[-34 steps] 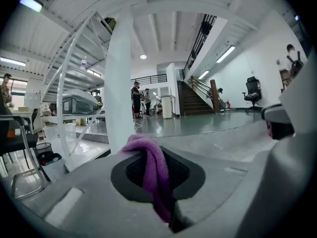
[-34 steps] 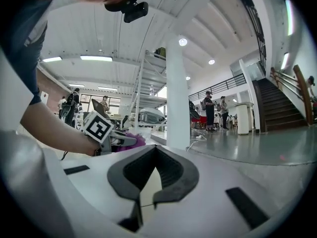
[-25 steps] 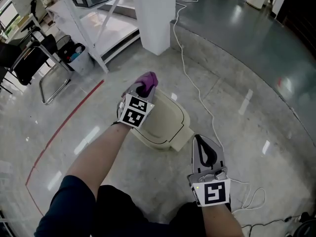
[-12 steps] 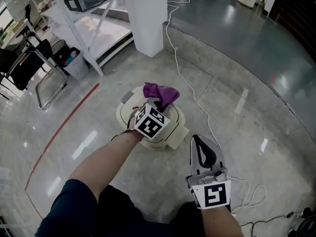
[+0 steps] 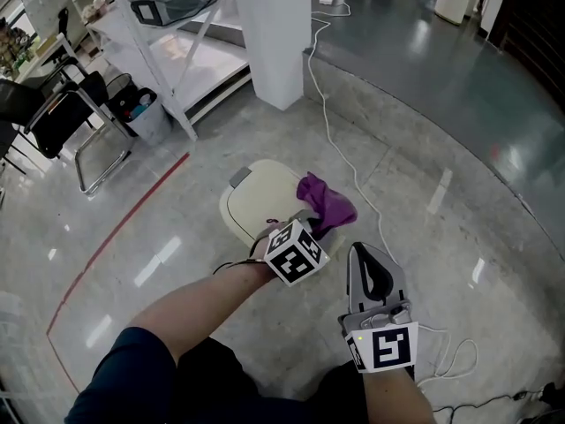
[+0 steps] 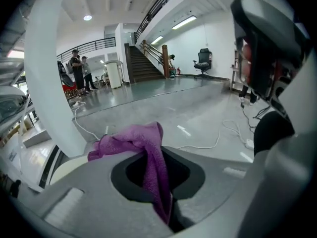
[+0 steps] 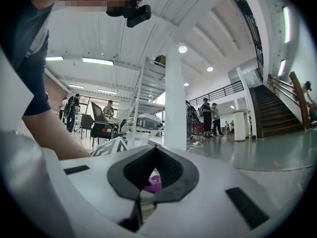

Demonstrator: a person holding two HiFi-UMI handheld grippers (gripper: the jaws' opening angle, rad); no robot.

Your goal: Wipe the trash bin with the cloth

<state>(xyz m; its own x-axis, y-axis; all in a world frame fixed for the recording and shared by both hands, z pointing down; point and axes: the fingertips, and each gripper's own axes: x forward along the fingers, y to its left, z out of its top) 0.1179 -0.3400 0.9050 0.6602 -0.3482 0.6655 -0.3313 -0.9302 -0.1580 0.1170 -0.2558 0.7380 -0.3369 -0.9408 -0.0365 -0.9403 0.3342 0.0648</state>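
Note:
A cream trash bin (image 5: 260,201) stands on the polished floor in the head view, its flat lid up. My left gripper (image 5: 305,228) is shut on a purple cloth (image 5: 325,201), which lies bunched over the bin's right edge. In the left gripper view the purple cloth (image 6: 143,148) hangs out between the closed jaws above the bin's pale lid (image 6: 67,167). My right gripper (image 5: 369,268) sits lower right of the bin, shut and holding nothing. A bit of the cloth (image 7: 152,183) shows through its jaw opening.
A white pillar (image 5: 274,34) rises behind the bin, with a white cable (image 5: 331,122) trailing past it across the floor. A metal shelf rack (image 5: 168,51), a small grey bin (image 5: 141,109) and chairs (image 5: 62,122) stand at the left. A red floor line (image 5: 115,237) runs left.
My left gripper has swept the purple cloth from the bin's far left edge across the lid to its right side, toward me. The right gripper has stayed still.

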